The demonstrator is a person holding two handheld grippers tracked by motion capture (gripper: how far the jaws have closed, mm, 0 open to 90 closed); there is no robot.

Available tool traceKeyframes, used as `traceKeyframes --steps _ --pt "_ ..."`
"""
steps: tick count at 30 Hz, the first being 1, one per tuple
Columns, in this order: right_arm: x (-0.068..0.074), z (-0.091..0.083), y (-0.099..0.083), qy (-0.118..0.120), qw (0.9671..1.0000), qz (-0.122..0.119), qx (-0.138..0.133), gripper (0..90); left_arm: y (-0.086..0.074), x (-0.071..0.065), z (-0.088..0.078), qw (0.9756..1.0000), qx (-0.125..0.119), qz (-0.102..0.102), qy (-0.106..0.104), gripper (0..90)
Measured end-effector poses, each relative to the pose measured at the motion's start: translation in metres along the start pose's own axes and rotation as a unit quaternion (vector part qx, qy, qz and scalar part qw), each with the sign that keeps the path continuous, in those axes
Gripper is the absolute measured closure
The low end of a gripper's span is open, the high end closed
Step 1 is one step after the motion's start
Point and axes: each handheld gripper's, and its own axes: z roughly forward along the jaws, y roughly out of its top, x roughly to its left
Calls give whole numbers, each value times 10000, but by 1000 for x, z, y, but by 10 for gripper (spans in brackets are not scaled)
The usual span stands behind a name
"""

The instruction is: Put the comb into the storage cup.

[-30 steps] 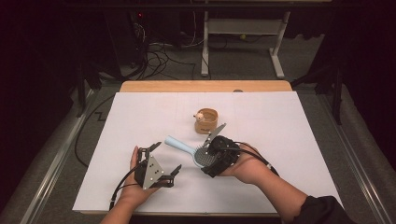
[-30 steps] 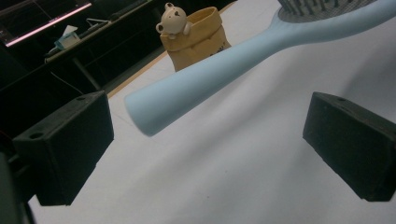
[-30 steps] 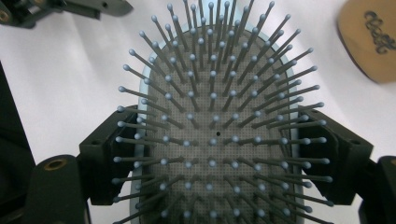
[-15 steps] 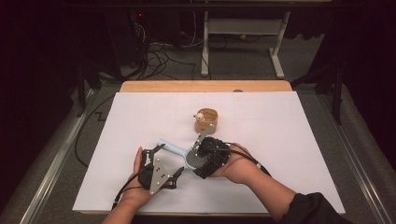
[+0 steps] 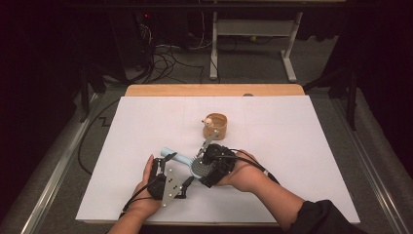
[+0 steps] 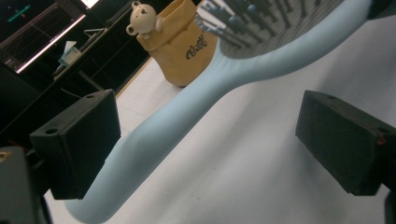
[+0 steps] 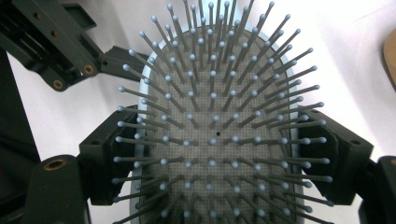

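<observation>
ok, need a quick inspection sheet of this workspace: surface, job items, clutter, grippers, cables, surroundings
Surface: white sheet over a wooden table, bare around the work.
Job's things: light-blue hairbrush, bristles facing the right gripper view's camera; handle runs toward the left jaws.
Clutter: tan pouch with a small bear beyond the brush.
Grippers: right hand-held gripper clamps the brush head's sides; left hand-held gripper has just been closing, handle between its jaws, far pad still apart.
Cables: black leads trail from both grippers.
Surroundings: dark floor, tangled cords, white desk legs.

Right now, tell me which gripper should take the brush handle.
Left. The left gripper already straddles the light blue handle, its jaws just closing in but not yet pressing. The right gripper is clamped on the brush head, so it is occupied.
</observation>
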Motion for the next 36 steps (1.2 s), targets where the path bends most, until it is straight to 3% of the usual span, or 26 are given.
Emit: traceKeyframes --steps 7,15,27,31,36 --pt "2 4 4 46 10000 -36 18 206 0 1 -1 10000 34 -7 -19 116" --pt "4 6 8 89 9999 -18 51 205 1 -1 0 9998 123 138 2 157" --pt "5 7 11 169 9998 4 70 205 1 -5 -2 9977 165 634 168 282" --pt "4 7 11 148 9999 -24 54 206 3 -7 -4 9954 186 882 311 325" --pt "4 8 12 130 9999 20 39 205 4 -9 -2 9923 386 1083 457 332"
